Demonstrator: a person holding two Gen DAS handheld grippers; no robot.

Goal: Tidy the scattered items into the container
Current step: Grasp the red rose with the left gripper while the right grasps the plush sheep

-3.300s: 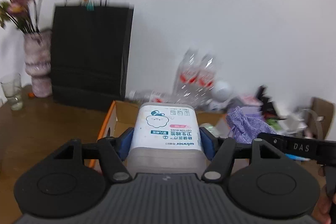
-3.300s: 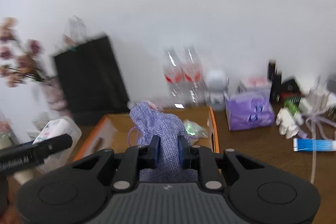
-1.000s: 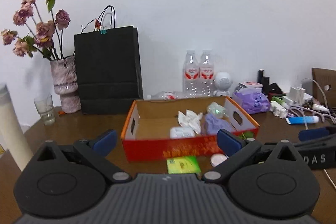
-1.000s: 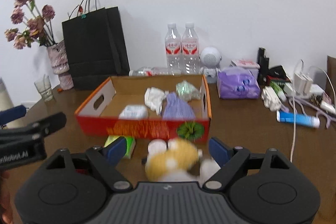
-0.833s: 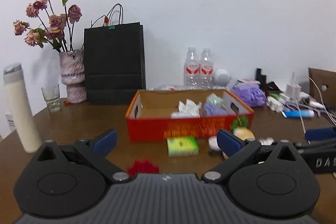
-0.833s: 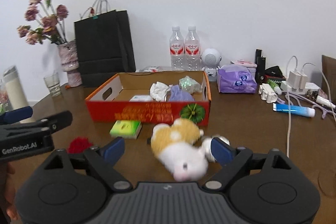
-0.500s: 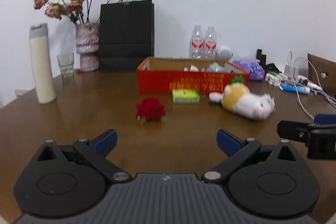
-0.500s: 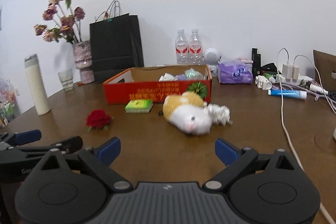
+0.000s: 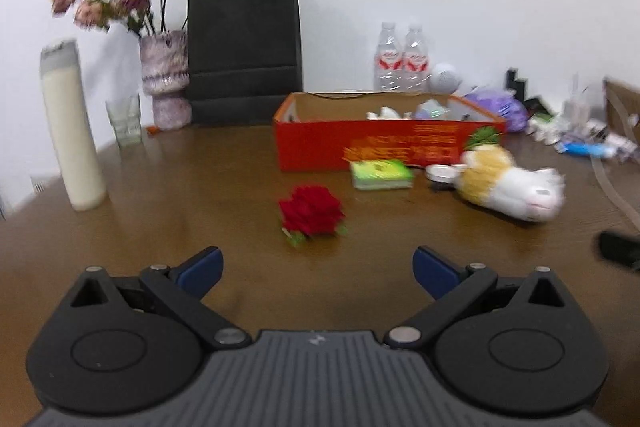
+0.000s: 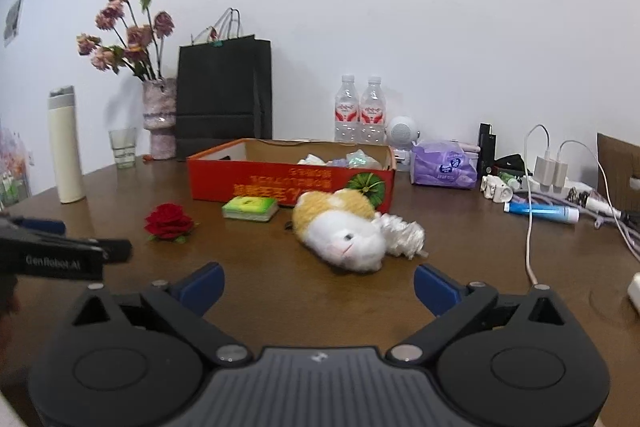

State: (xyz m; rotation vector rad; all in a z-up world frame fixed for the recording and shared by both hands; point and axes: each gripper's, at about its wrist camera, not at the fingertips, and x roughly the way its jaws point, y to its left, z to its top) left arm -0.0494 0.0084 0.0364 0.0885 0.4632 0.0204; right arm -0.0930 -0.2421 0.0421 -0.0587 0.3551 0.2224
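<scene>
Both grippers over the table [image 10: 460,227], fingers spread and empty. Left gripper [image 9: 318,267]: the red rose [image 9: 312,213] lies just ahead of the gap between its fingers. Right gripper [image 10: 318,285], whose jaws have just been opening with nothing between them: the plush hamster [image 10: 340,227] lies ahead of its fingers. Beyond stands the orange cardboard box [image 10: 288,183], holding several small items, blurred in the left view; a green packet [image 10: 250,207] lies just before its front wall.
</scene>
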